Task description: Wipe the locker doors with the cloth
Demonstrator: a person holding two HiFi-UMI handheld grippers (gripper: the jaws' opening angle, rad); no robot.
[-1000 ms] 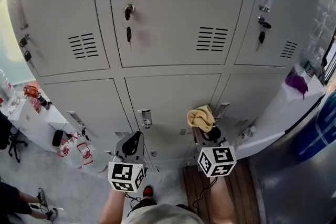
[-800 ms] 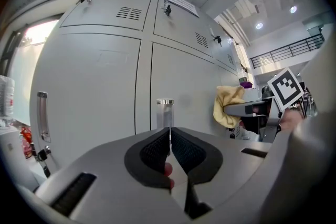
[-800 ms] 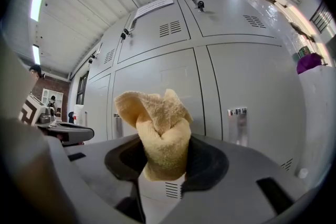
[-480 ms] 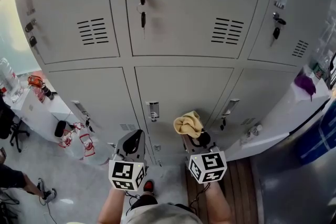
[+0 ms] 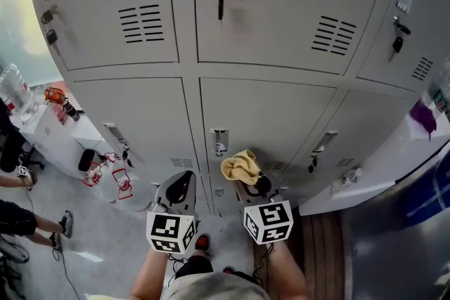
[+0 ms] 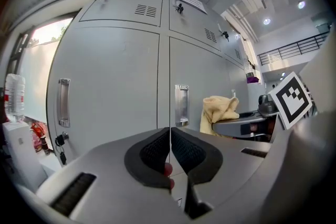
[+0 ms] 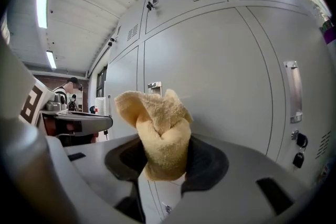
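A bank of grey locker doors (image 5: 267,116) fills the head view, an upper row with vents and keys and a lower row with metal handles (image 5: 219,142). My right gripper (image 5: 247,179) is shut on a bunched yellow cloth (image 5: 239,165), held in front of the lower middle door and apart from it. In the right gripper view the cloth (image 7: 157,131) stands up between the black pads. My left gripper (image 5: 179,187) hangs beside it, shut with nothing in it; its pads (image 6: 157,149) meet in the left gripper view. The lower doors (image 6: 131,81) rise in front of it.
A white table (image 5: 53,130) with bottles and red items stands at the left. A person's legs (image 5: 28,221) show at the lower left. At the right is a white shelf (image 5: 394,158) with a purple object (image 5: 424,114). A wooden board (image 5: 323,249) lies on the floor.
Both grippers have shifted left along the lockers, the right one with the cloth going from in front of the right lower door towards the middle one. The view has dropped slightly.
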